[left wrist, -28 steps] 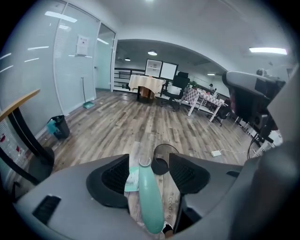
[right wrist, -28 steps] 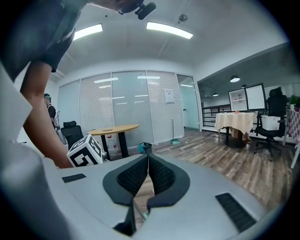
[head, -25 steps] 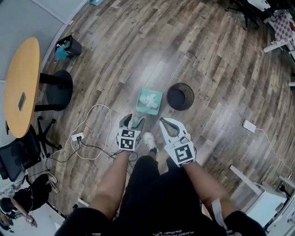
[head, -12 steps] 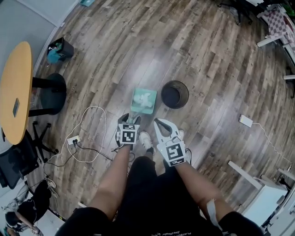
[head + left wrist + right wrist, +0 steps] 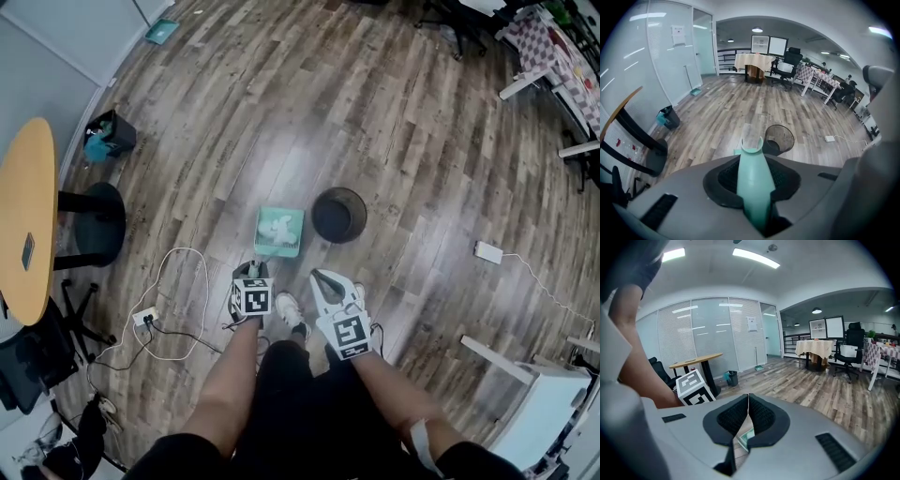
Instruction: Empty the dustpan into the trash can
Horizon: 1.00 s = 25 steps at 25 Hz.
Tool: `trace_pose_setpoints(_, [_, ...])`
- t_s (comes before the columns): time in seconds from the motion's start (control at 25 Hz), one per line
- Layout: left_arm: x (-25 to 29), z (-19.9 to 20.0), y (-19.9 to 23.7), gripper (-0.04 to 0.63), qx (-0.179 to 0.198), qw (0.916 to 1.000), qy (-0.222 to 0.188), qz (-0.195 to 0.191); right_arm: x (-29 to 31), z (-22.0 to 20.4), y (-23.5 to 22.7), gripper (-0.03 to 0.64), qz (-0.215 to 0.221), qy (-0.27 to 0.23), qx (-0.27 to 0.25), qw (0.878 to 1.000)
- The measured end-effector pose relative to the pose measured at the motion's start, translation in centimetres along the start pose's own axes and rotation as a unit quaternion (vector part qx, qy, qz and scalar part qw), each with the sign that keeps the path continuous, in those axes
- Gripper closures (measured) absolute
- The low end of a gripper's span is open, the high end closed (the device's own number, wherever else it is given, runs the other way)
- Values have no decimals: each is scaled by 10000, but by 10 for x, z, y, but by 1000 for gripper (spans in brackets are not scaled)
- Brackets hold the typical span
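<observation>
Now that your left claw [image 5: 251, 272] has just been closing on the teal handle [image 5: 754, 183] of the dustpan [image 5: 279, 232], and now pinches it, the pick-up looks like the step in hand. That dustpan rests on the floor [image 5: 422, 141] just beside the trash can [image 5: 338, 214] (white scraps lie in its tray). Your right claw [image 5: 325, 281] is pressed together, empty. Next, I'd judge: lift it level, carry it over the can's rim, then tip.
</observation>
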<state>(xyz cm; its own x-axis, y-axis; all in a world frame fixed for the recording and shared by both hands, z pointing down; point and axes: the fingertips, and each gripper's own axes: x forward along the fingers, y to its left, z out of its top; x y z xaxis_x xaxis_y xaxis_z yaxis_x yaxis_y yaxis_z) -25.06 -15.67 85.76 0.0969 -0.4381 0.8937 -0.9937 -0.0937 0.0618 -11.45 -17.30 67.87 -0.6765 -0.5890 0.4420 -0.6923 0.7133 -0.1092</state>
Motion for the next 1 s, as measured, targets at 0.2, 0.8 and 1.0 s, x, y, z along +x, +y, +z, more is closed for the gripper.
trace_pose_setpoints(0.2, [-2, -6, 5, 497, -6, 10000, -29, 8, -7, -2, -3, 592, -154, -38, 94, 9998])
trace_pose_setpoints(0.8, [2, -17, 1, 497, -37, 9996, 289, -54, -40, -13, -10, 592, -629, -121, 257, 9976])
trace_pose_setpoints(1.0, [-4, -28, 1, 500, 66, 9998, 206, 8, -50, -11, -9, 592, -724, -192, 206, 9970])
